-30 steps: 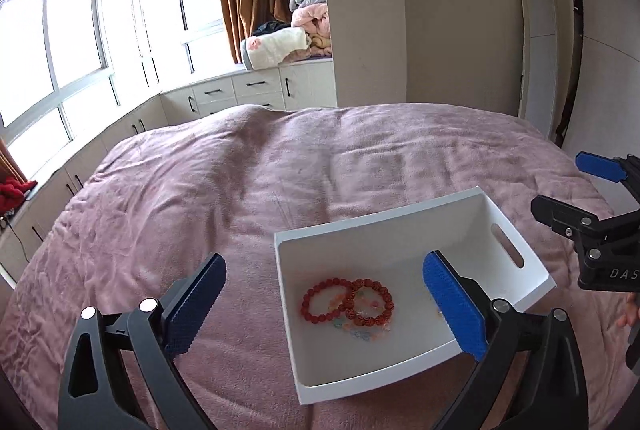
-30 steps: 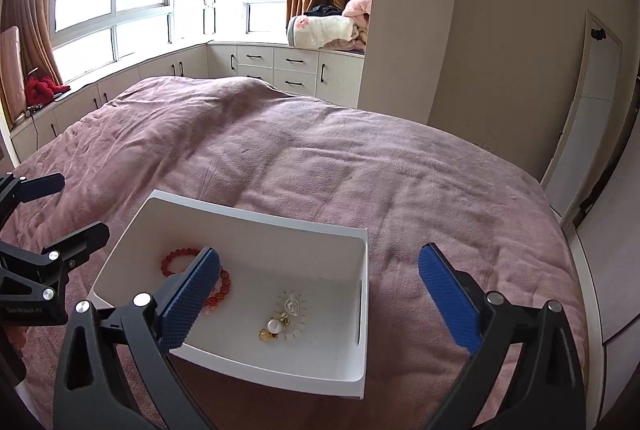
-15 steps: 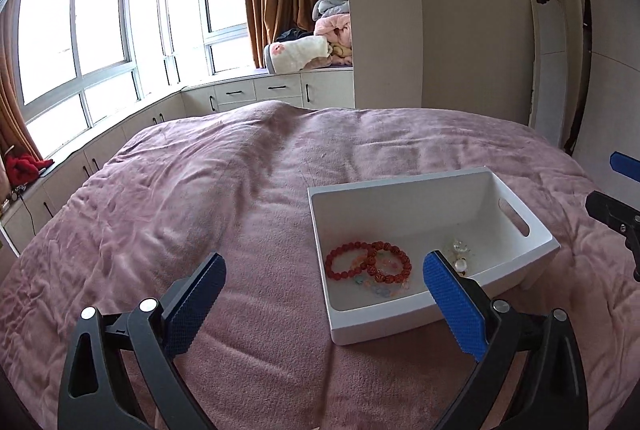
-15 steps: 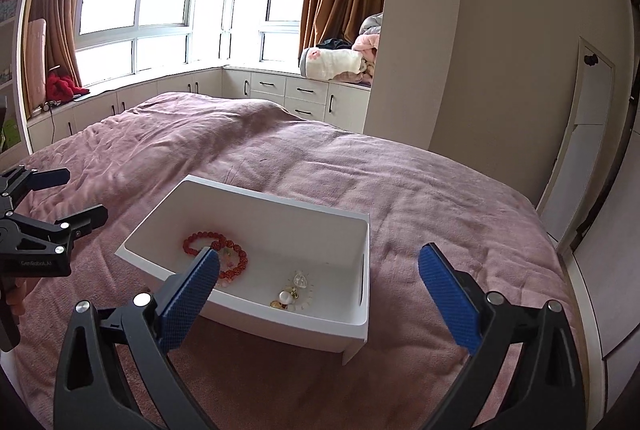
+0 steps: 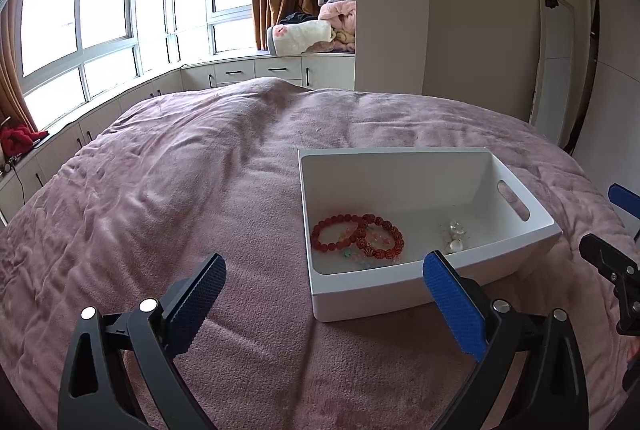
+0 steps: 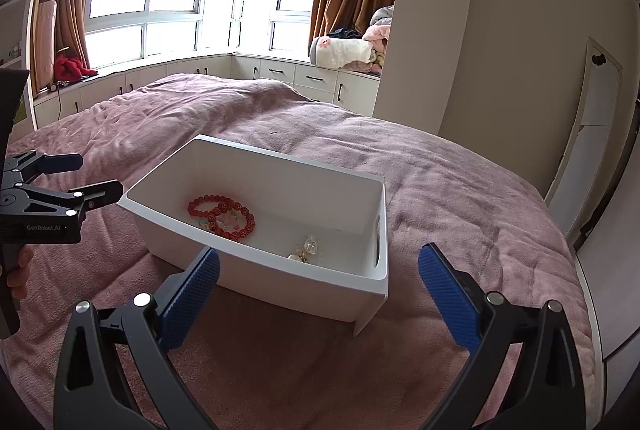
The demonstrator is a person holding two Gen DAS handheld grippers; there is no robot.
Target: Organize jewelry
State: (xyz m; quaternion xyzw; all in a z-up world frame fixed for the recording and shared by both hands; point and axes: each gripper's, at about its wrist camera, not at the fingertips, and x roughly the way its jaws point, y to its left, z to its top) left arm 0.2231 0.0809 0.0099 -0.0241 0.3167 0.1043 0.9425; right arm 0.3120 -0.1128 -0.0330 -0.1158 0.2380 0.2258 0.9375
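Left wrist view, left gripper (image 5: 323,286) gaping wide and holding nothing, right gripper (image 6: 319,278) likewise, white bin (image 5: 532,230) sitting on pink blanket (image 5: 160,197), red bead bracelets (image 5: 357,235) lying inside beside pearl trinket (image 5: 454,236).

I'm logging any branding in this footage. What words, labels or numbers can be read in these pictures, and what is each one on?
"GenRobot.AI": in pale letters on the black body of the left gripper, seen in the right wrist view.
No other text is readable: the white bin, the bracelets in it and the pink bedspread show no lettering, and the right gripper shows none either.
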